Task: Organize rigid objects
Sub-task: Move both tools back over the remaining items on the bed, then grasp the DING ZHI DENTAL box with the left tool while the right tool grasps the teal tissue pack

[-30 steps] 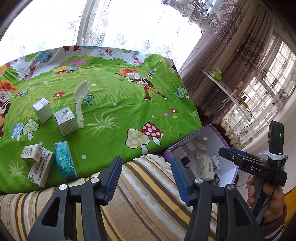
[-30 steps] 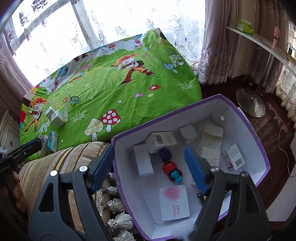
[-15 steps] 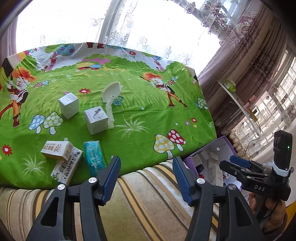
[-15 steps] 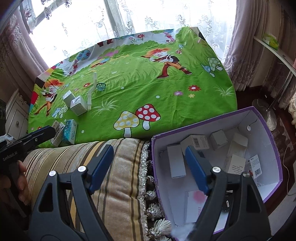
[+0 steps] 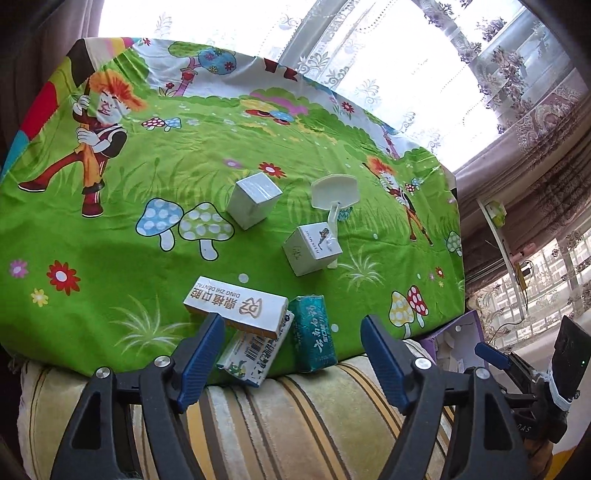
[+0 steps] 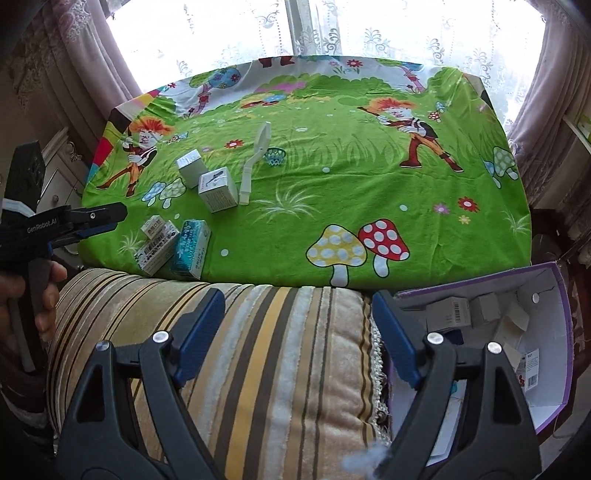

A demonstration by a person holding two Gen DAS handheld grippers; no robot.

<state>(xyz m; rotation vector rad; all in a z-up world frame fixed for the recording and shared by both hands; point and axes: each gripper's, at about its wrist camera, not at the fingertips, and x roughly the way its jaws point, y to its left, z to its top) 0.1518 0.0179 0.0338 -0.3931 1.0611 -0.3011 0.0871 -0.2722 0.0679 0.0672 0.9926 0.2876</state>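
Five small cardboard boxes (image 5: 255,205) lie on a green cartoon-print cloth worktop (image 6: 332,177) before lace-curtained windows (image 6: 369,29). A striped plush cushion (image 6: 258,350) lies in front. The left gripper (image 5: 291,354) is opening and the right gripper (image 6: 299,336) gapes wide, both empty.

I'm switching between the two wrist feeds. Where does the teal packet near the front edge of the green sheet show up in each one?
Left wrist: teal packet low centre, just above the gap between the opening left gripper fingers.
Right wrist: teal packet left of centre, at the sheet's front edge.
Shared landmark: the barcode box lies immediately left of it in both.
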